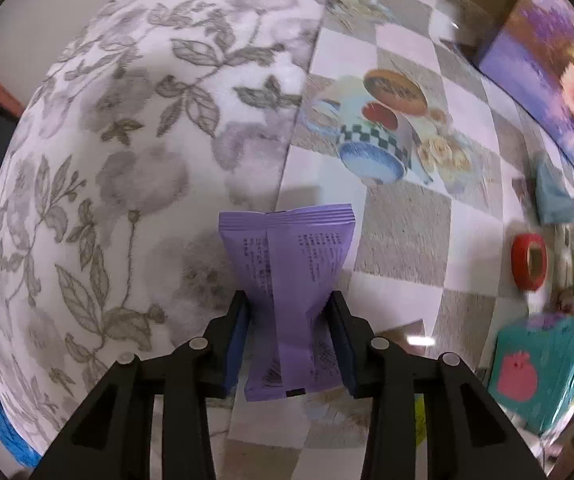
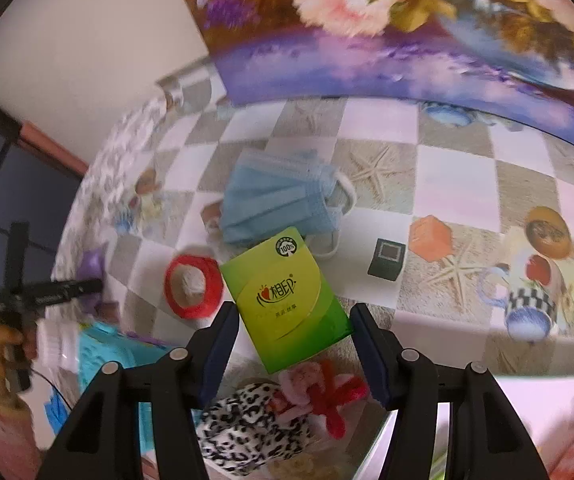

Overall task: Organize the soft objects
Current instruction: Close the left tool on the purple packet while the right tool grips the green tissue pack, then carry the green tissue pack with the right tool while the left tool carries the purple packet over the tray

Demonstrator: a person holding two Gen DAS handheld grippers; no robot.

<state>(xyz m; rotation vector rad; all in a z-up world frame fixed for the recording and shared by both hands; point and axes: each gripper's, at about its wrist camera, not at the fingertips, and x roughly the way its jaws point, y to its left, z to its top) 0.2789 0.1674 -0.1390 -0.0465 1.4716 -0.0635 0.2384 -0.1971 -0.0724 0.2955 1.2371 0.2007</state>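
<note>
Purple foil packet [image 1: 291,300], pinched at its waist, sits clamped between the pads of the left gripper [image 1: 289,320], held above the seam where the floral cloth [image 1: 127,160] meets the checked tablecloth [image 1: 399,220]. Right gripper [image 2: 291,344] has its jaws spread either side of a green tissue pack [image 2: 287,296]; whether the pads touch it I cannot tell. Just beyond lie a red tape roll [image 2: 193,286] and a pile of blue face masks [image 2: 279,200], with a leopard-print fabric piece [image 2: 251,428] nearest. Sorting looks early: most soft items remain scattered, ungrouped
</note>
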